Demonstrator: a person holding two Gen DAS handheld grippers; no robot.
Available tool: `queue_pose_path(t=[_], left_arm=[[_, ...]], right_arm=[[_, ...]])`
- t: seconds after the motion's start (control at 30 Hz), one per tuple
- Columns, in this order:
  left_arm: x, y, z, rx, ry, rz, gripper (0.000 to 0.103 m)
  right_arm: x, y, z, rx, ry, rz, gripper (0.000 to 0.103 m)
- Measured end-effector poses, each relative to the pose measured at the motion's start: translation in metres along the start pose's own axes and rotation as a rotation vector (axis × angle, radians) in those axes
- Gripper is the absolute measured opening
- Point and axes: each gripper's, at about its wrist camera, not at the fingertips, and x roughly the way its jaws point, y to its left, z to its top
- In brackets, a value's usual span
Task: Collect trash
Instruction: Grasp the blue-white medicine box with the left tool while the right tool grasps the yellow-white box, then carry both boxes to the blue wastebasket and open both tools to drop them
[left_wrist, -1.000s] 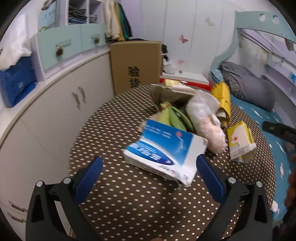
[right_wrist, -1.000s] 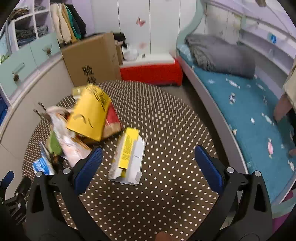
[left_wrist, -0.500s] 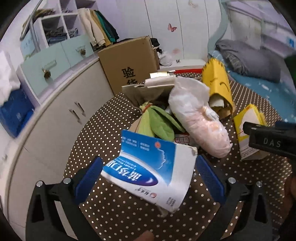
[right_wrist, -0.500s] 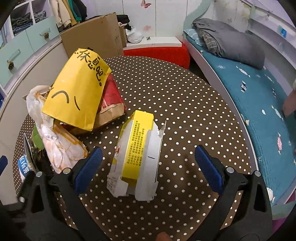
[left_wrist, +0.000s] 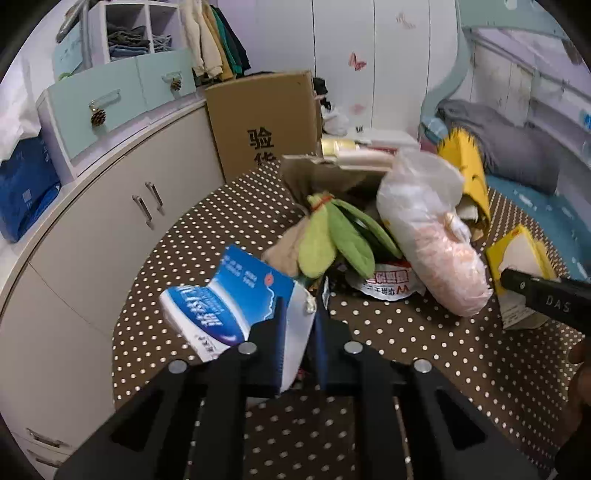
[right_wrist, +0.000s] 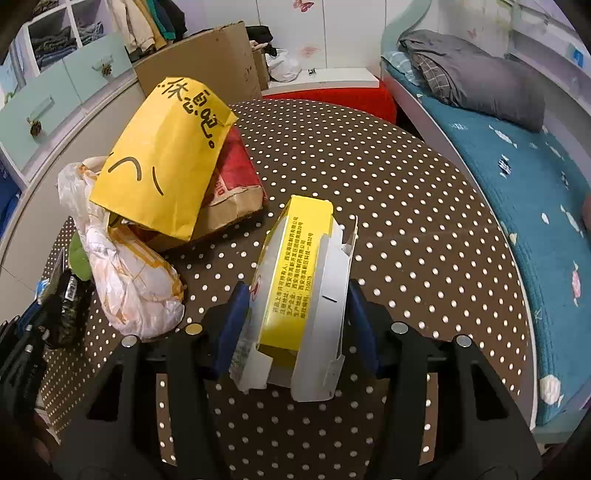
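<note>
Left gripper (left_wrist: 299, 328) closing, pinching blue-and-white carton (left_wrist: 236, 299); right gripper (right_wrist: 295, 314) closing around yellow-and-white carton (right_wrist: 295, 280), both on dotted worktop (right_wrist: 406, 206).

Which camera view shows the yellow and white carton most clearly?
The right wrist view: the yellow and white carton fills the centre between the closing right gripper. The left wrist view shows only its end at the right edge.
</note>
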Motion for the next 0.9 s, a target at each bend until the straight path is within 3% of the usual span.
queue_pose_path(t=[0.2, 0.4, 0.63, 0.9], left_arm=[[-0.028, 0.027, -0.003, -0.060, -0.074, -0.069, 0.008], [-0.045, 0.047, -0.003, -0.106, -0.096, -0.130, 0.004], [-0.069, 0.053, 0.008, -0.151, -0.132, -0.228, 0.001], [-0.111, 0.042, 0.023, -0.133, -0.227, -0.280, 0.001]], right_arm=[[-0.019, -0.008, -0.002, 0.012, -0.034, 0.032, 0.051], [-0.034, -0.018, -0.002, 0.026, -0.061, 0.044, 0.050], [-0.050, -0.027, -0.003, 0.034, -0.091, 0.053, 0.050], [-0.082, -0.036, 0.000, 0.050, -0.158, 0.079, 0.050]])
